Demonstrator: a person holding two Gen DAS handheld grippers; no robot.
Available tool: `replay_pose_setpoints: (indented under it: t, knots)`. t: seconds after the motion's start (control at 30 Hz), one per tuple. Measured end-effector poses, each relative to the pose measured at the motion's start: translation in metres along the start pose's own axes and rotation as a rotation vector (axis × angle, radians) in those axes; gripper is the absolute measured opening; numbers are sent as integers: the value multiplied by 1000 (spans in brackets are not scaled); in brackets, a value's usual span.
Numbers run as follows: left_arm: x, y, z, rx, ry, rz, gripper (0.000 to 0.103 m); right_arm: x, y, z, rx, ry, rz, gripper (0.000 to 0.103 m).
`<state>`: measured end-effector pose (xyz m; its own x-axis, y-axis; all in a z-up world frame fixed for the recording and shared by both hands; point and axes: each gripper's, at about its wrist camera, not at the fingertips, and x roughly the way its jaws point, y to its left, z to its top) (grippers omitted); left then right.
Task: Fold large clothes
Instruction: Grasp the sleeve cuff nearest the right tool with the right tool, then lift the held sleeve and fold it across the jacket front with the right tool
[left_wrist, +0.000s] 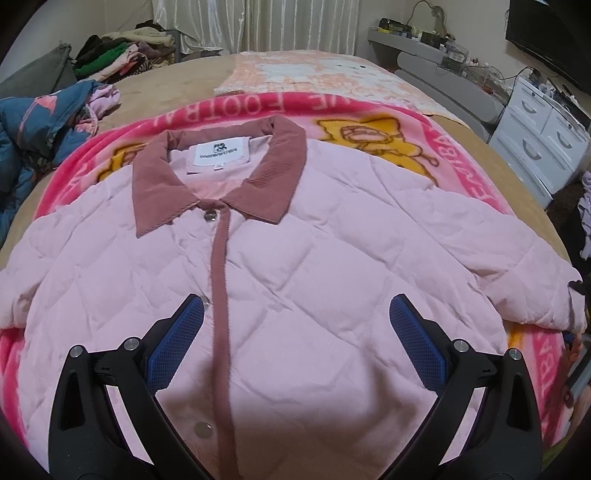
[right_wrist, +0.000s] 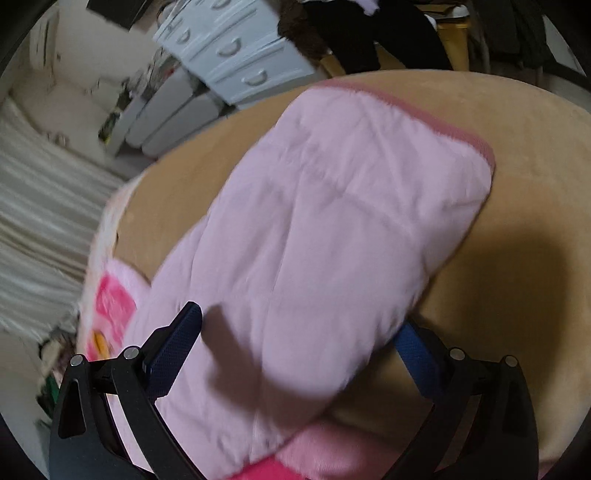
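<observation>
Pale pink quilted jacket (left_wrist: 295, 236), dusty-rose collar (left_wrist: 258, 184)

The jacket (left_wrist: 280, 266) lies on a blanket (left_wrist: 454, 147) on the bed (left_wrist: 177, 85). A pile of clothes (left_wrist: 122, 51) is at upper left, drawers (left_wrist: 535, 144) at right.

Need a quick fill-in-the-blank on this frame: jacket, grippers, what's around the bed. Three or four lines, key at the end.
1. The pink quilted jacket lies front up, its collar a darker ____ colour.
2. The left gripper hovers with its jaws ____.
3. The right gripper is open around the jacket's ____.
4. The dresser beside the bed is ____.

Missing words: rose; open; sleeve; white
</observation>
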<state>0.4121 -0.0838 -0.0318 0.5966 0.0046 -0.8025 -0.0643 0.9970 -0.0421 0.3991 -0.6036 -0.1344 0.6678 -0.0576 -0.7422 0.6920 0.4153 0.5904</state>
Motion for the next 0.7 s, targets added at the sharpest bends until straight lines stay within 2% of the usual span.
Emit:
replay_pose_setpoints:
  t: [0.13,0.2,0.27,0.37,0.5,0.7]
  knots:
    - [3,9,5,4,-2,13,94,2,-14,7,60,-33,78,98]
    - [5,15,6,-2,-1,20,94,-1,-18,11,65,-53,103,86]
    - [7,21,8,-14,4,22,94,-2,-23,14,65,-59,154,40]
    - [7,26,8,-25,8,31,94,-11,-10,16,18,-95,205,23]
    - [2,34,6,-30,15,38,94,-47,27,12,-129,-194,281,20]
    - [-14,44,9,-39,-2,29,94,-98,94,-11,-342,-248,416,18]
